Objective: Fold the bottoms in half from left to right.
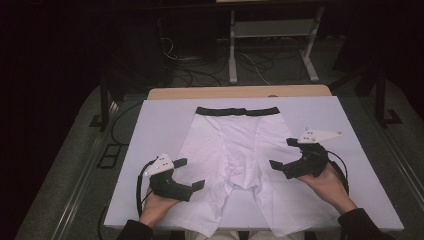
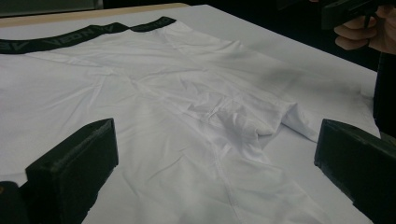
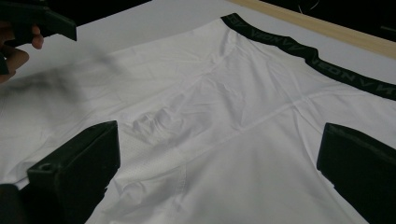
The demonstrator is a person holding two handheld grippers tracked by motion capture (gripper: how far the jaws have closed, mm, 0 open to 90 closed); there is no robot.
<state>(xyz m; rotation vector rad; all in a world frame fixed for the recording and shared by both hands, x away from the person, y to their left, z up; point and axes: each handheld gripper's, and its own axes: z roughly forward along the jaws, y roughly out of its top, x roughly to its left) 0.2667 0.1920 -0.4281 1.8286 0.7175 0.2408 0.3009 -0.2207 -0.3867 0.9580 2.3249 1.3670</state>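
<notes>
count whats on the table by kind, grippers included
white boxer shorts with a black waistband: 1
grippers: 2, the left gripper and the right gripper, both open above the shorts
white board laid over the table: 1
total: 4

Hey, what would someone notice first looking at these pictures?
White shorts with a black waistband lie spread flat in the middle of the white table. Black tongs hover at either side, the left tongs and right tongs, both open and holding nothing.
</notes>
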